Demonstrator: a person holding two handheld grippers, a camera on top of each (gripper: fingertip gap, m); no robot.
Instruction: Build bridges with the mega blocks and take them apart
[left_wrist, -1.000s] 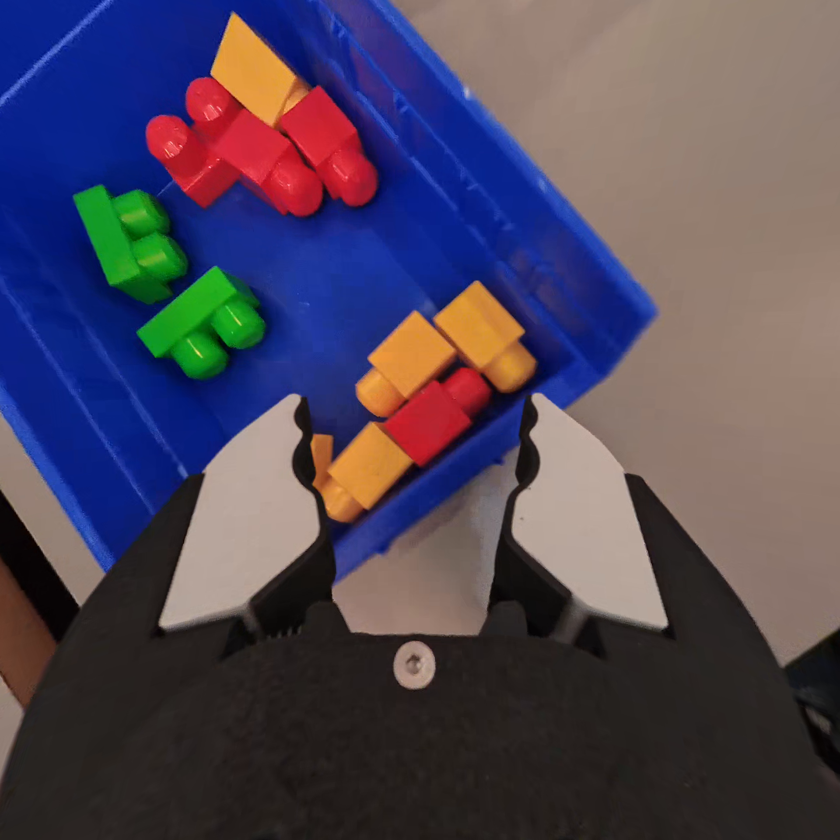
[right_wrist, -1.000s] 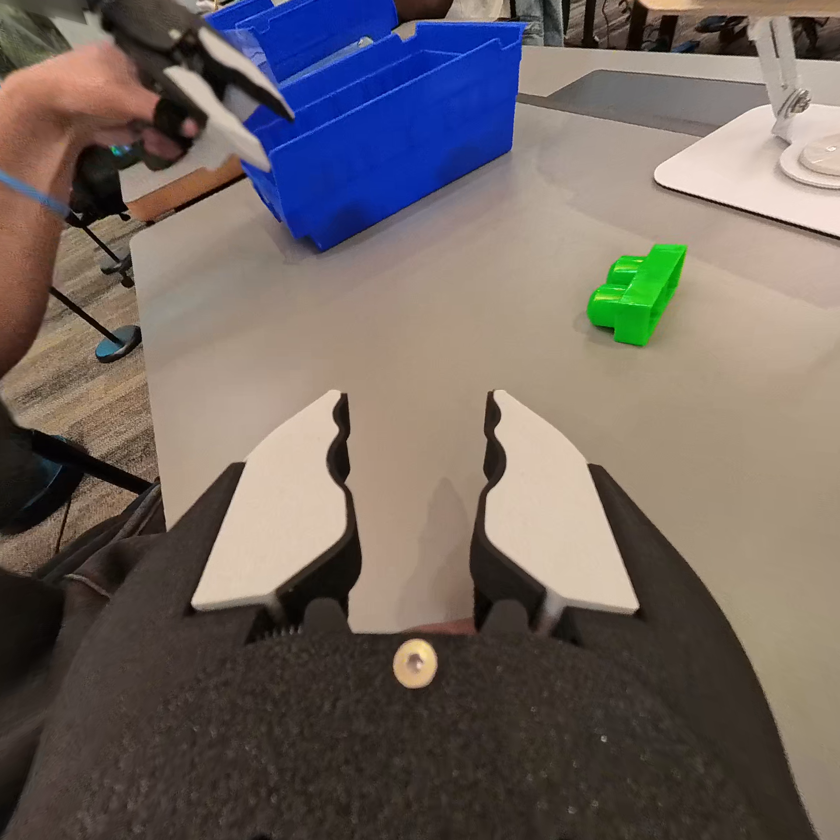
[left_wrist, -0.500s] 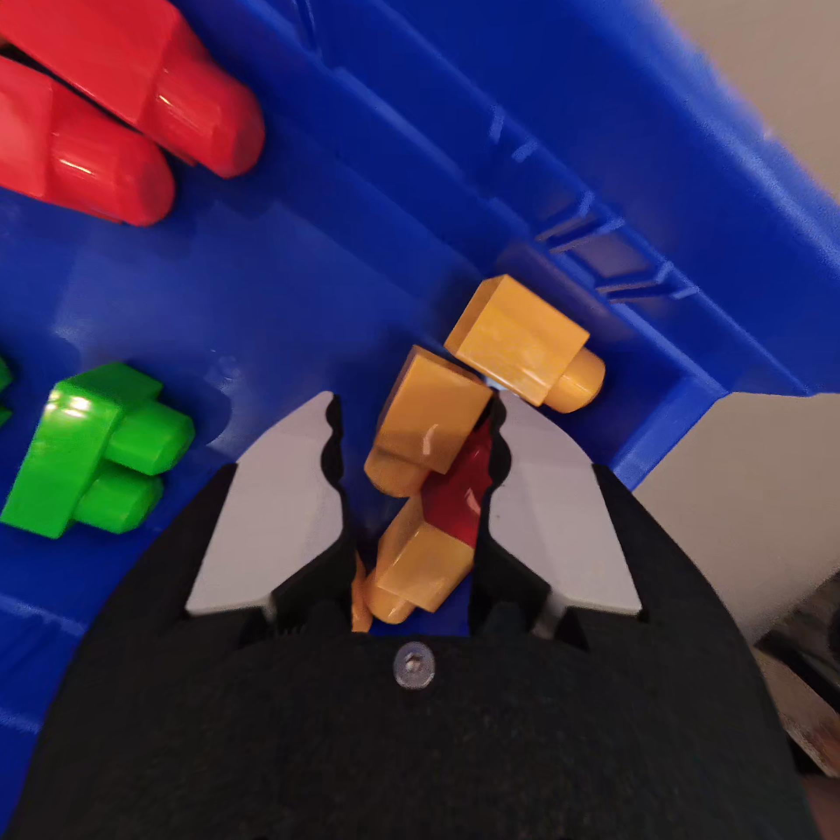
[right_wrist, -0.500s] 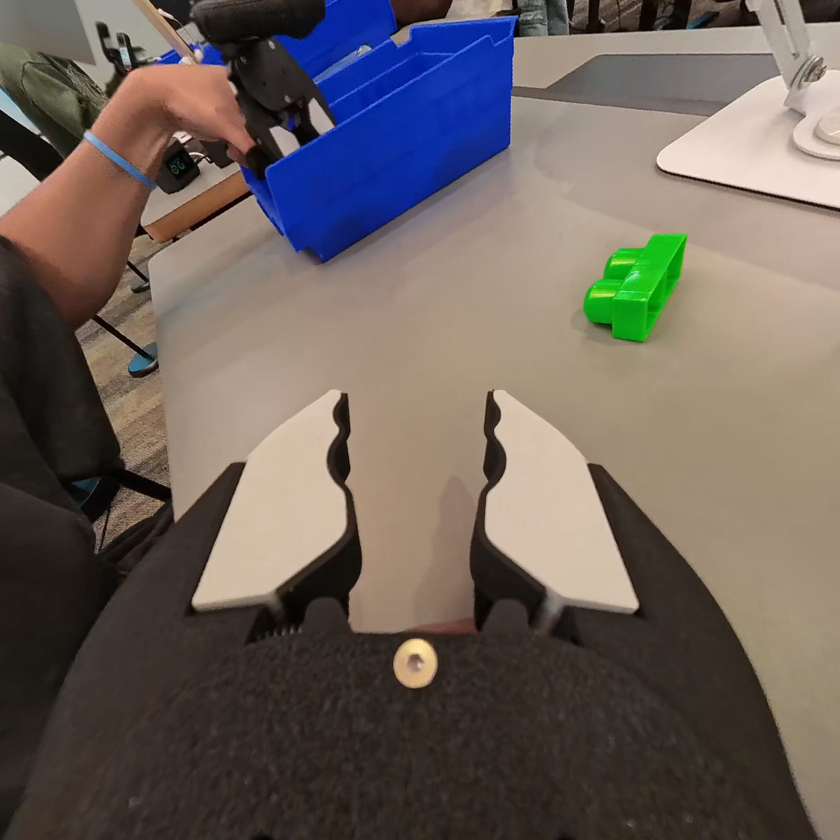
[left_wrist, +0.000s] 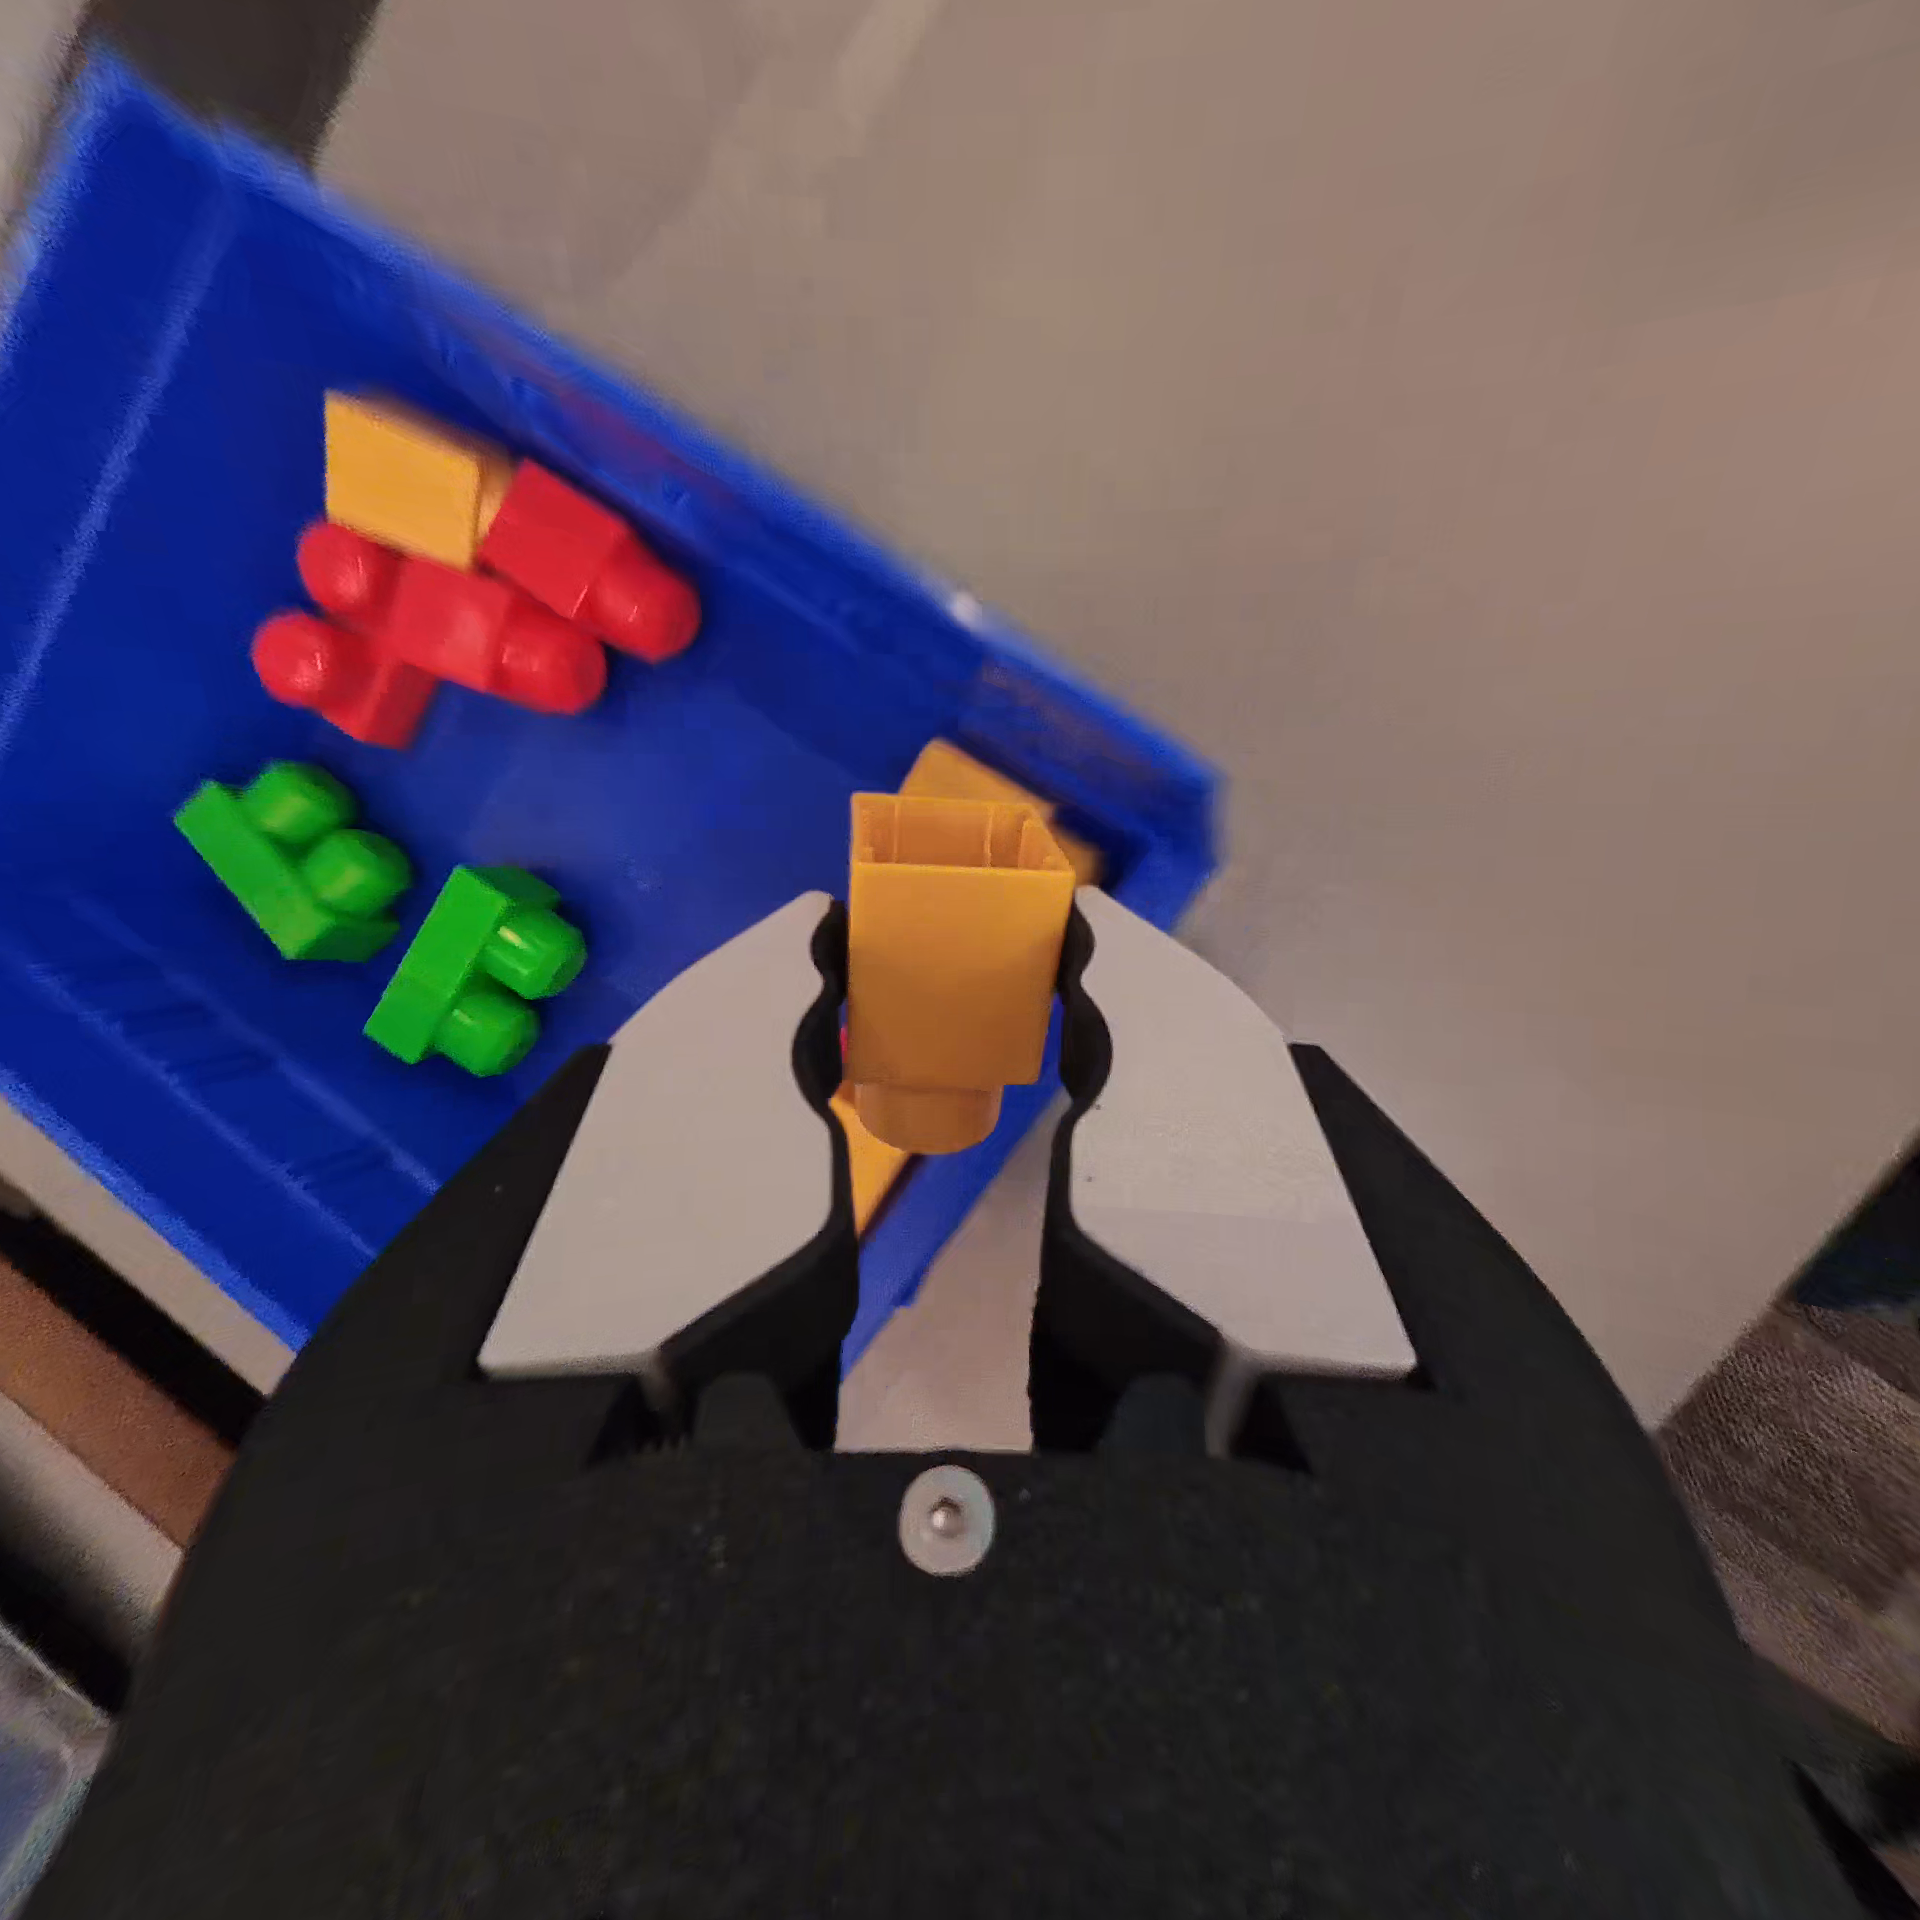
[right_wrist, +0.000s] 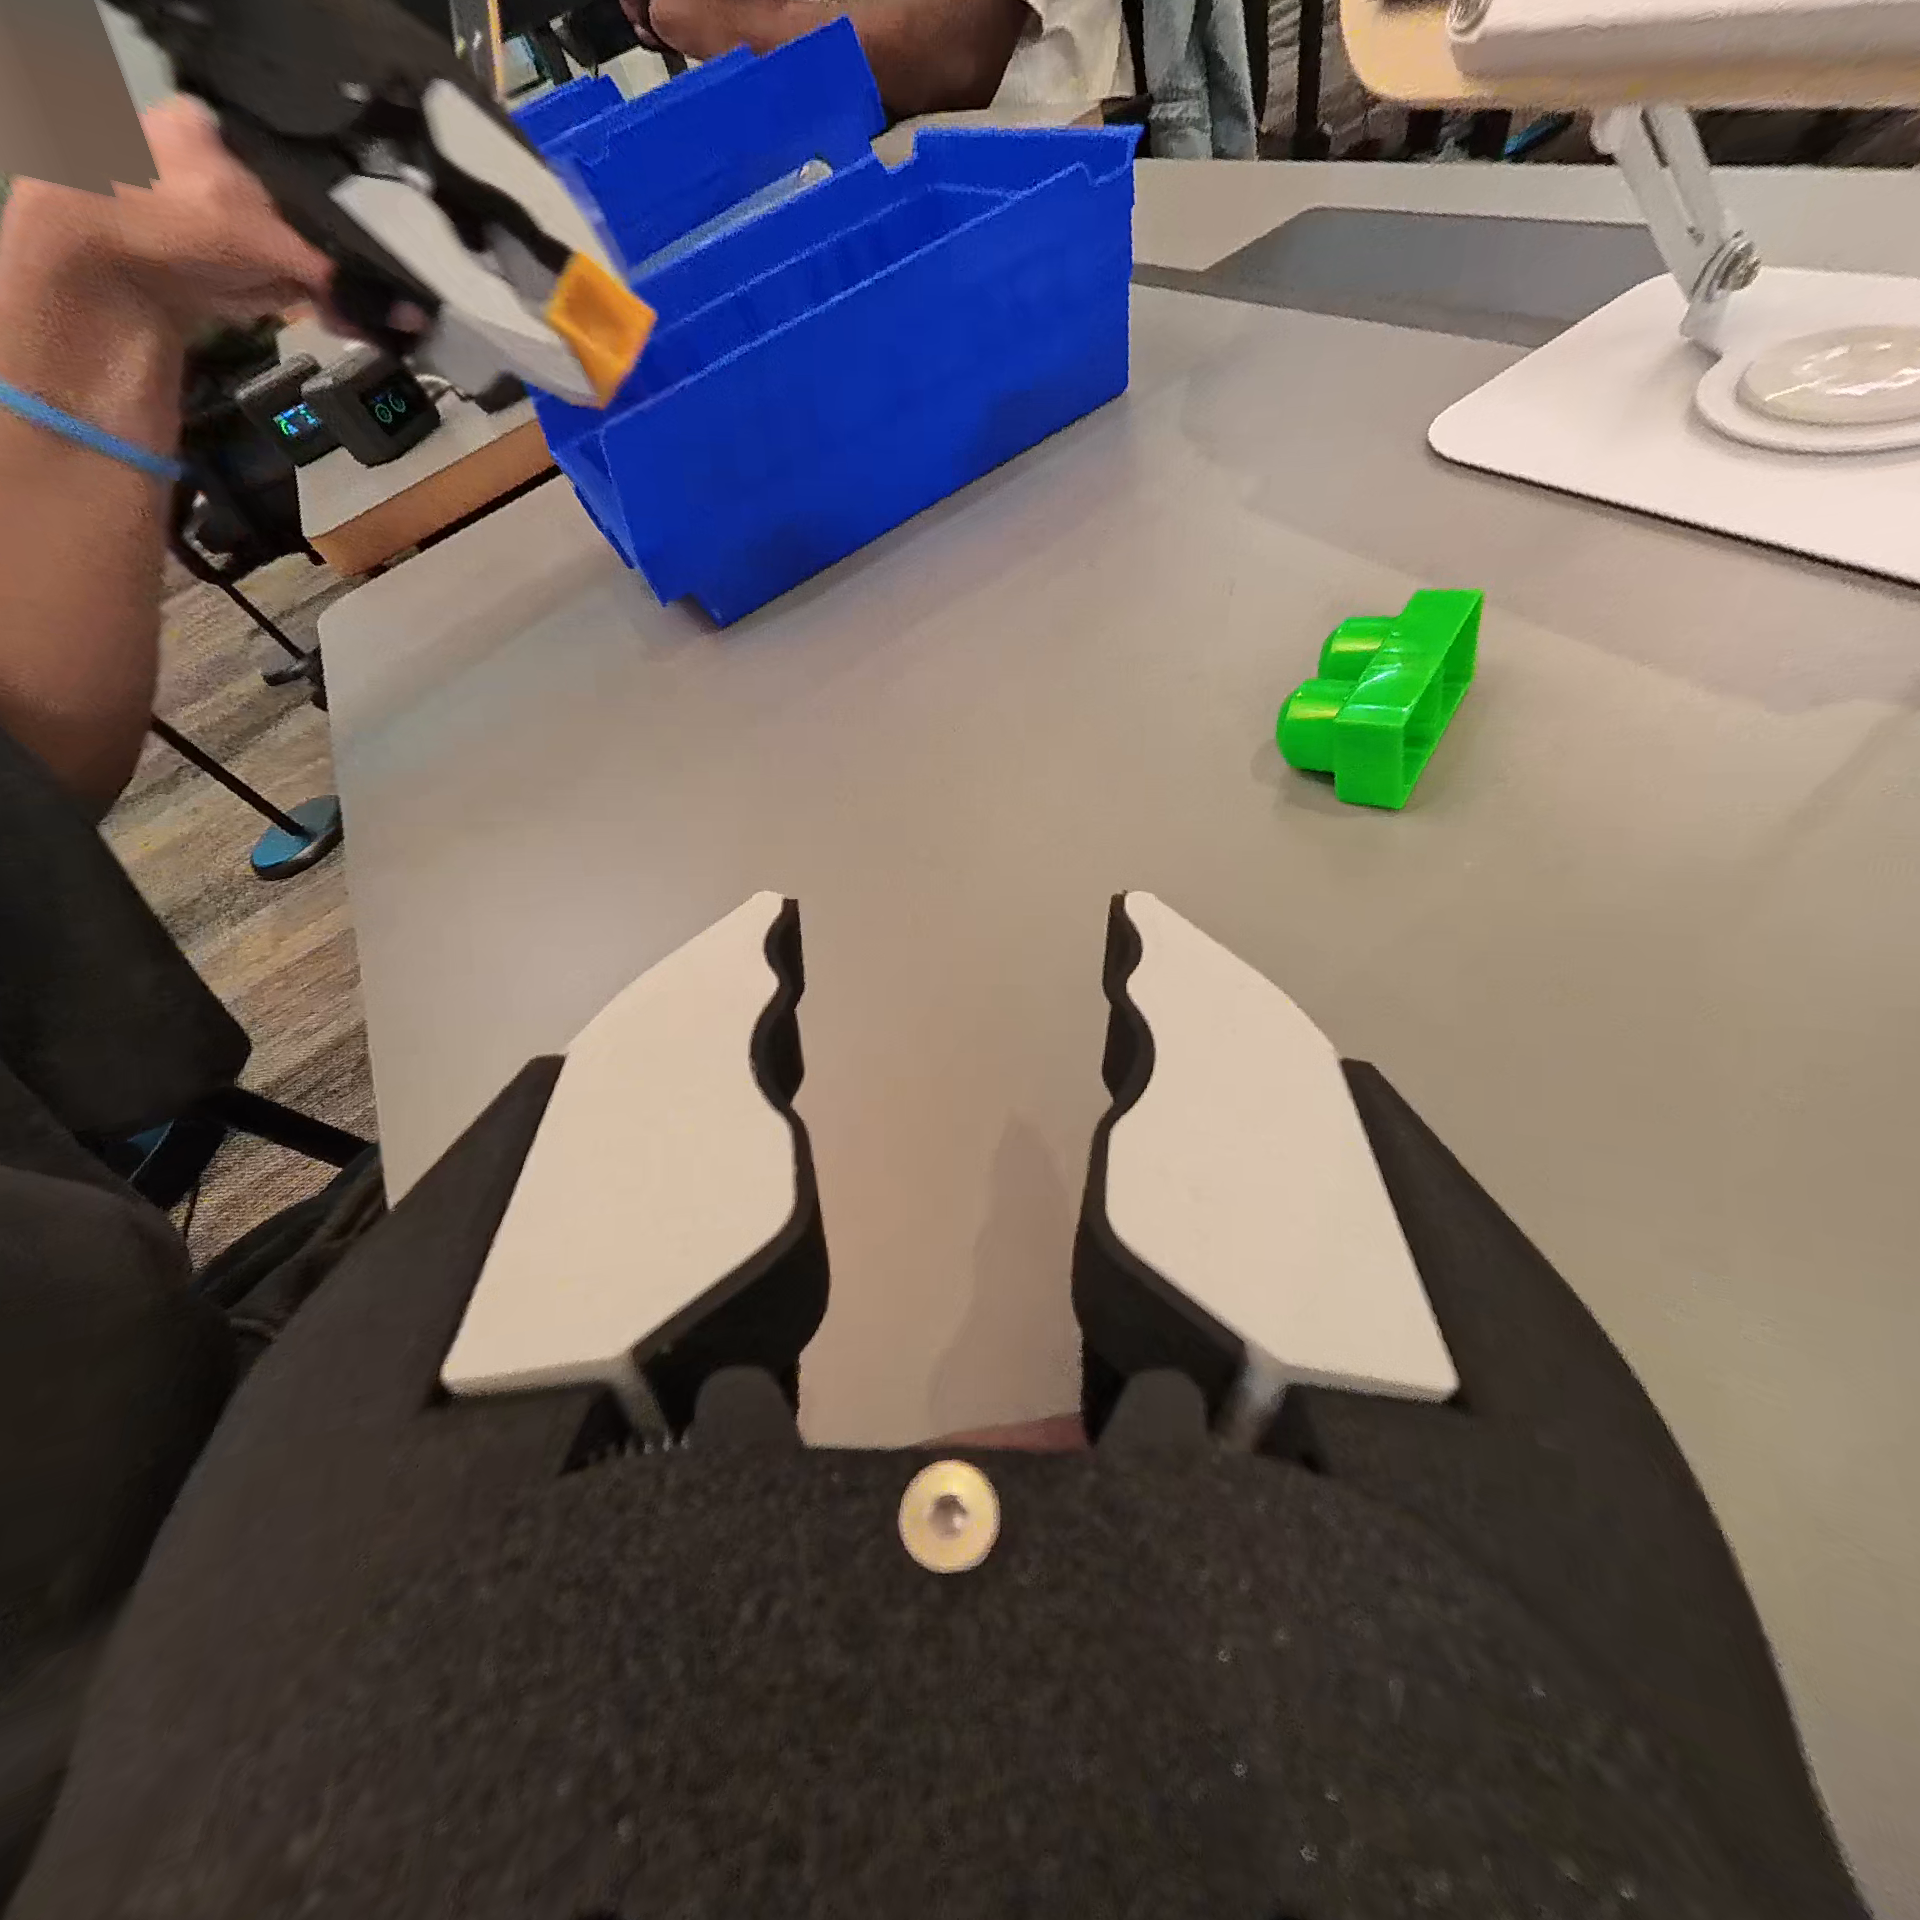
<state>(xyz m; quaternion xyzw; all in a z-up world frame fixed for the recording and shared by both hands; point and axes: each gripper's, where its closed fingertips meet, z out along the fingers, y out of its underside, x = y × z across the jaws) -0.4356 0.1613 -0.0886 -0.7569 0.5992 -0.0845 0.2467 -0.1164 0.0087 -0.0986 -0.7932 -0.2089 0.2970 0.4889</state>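
Left gripper is clamping a yellow block by its flat sides over the bin, light, rigid, slick plastic; right gripper is hovering open

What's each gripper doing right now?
Left gripper: shut on the orange block, above the blue bin.
Right gripper: open, empty, over the table.

Between my left hand-held gripper's grey-and-black fingers: orange block. Ahead-left, blue bin: red blocks, green blocks. Right of my other: green block, grey desk.
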